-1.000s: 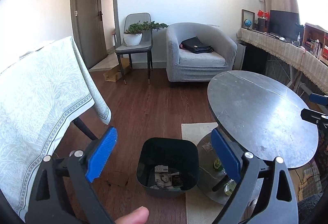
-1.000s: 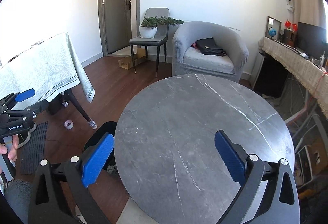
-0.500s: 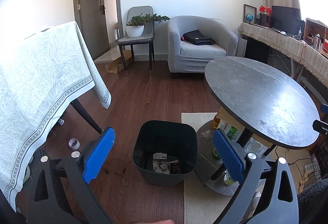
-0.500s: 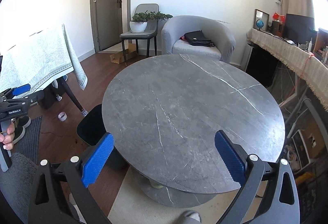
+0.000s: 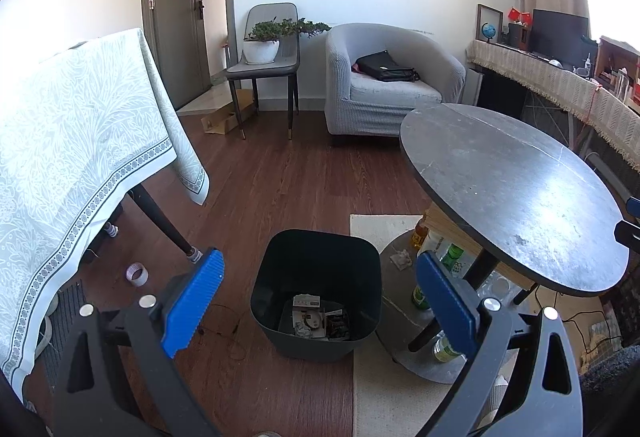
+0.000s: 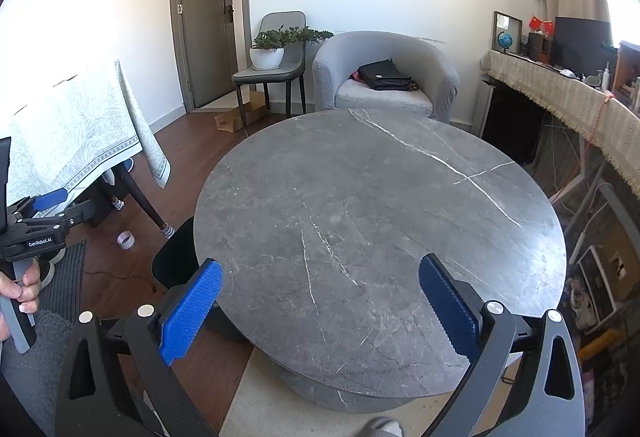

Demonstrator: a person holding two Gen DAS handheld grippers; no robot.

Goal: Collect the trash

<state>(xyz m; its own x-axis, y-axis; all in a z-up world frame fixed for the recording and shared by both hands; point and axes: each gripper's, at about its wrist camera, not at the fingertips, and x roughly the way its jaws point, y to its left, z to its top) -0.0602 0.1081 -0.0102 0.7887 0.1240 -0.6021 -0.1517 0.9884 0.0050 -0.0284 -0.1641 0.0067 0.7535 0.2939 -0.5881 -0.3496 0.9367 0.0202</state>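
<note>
A dark bin (image 5: 316, 289) stands on the wood floor beside the round grey table (image 5: 516, 193), with paper scraps and wrappers (image 5: 318, 323) in its bottom. My left gripper (image 5: 320, 297) hangs open above and in front of the bin, nothing between its blue pads. My right gripper (image 6: 320, 301) is open over the near edge of the round table (image 6: 376, 221), whose marble top is bare. The bin (image 6: 176, 257) peeks out at the table's left edge in the right wrist view. The left gripper (image 6: 40, 213) shows there at far left, held by a hand (image 6: 20, 289).
Bottles (image 5: 452, 257) and a crumpled scrap (image 5: 402, 259) sit on the table's lower shelf. A tape roll (image 5: 137, 273) lies on the floor by the cloth-covered table (image 5: 72, 141). An armchair (image 5: 384, 85), a chair with a plant (image 5: 268, 49) and a side counter (image 5: 560, 89) stand behind.
Both grippers have drawn back and up. The bin and the round table appear farther away and more of the floor and lower shelf shows. Both stay open.
</note>
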